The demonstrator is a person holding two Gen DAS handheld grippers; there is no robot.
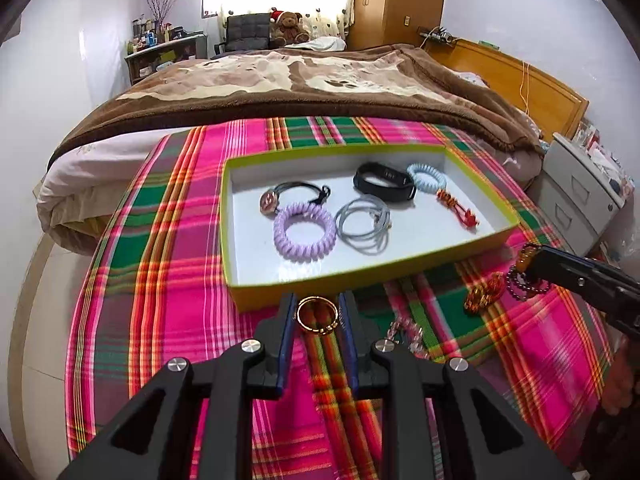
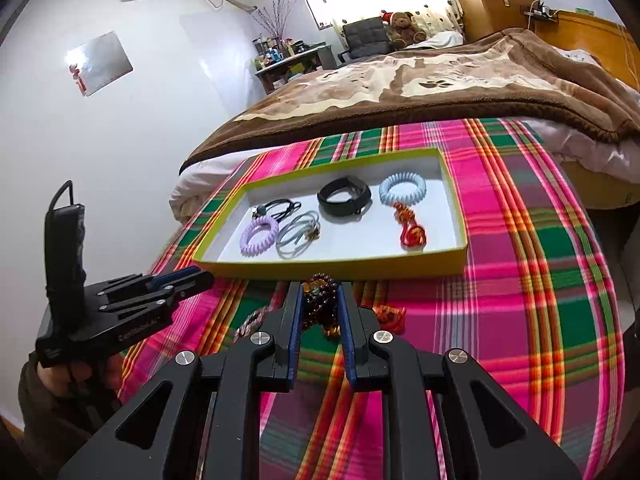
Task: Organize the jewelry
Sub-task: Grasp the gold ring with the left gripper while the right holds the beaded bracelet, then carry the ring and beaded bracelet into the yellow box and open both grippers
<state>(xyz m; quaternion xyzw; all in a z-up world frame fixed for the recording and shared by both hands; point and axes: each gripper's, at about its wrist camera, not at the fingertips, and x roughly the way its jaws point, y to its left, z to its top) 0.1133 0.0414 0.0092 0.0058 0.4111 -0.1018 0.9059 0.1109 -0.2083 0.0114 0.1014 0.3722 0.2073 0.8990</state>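
A yellow-rimmed box (image 1: 352,280) with a white floor lies on the plaid cloth; it holds a purple coil band (image 1: 303,231), a grey cord bracelet (image 1: 363,223), a black wristband (image 1: 384,180), a pale blue coil band (image 1: 427,176), a red knotted cord (image 1: 458,207) and a black cord with a charm (image 1: 296,196). My left gripper (image 1: 317,314) is shut on a gold ring (image 1: 317,315), just before the box's near wall. My right gripper (image 2: 320,304) is shut on a dark beaded bracelet (image 2: 320,300), also near the box's front wall (image 2: 340,268).
On the cloth by the box lie an orange knotted piece (image 1: 484,294) and a clear pink bead bracelet (image 1: 408,332). The plaid cloth (image 1: 180,280) covers a round table. A bed with a brown blanket (image 1: 300,80) stands behind, a white drawer unit (image 1: 580,192) at right.
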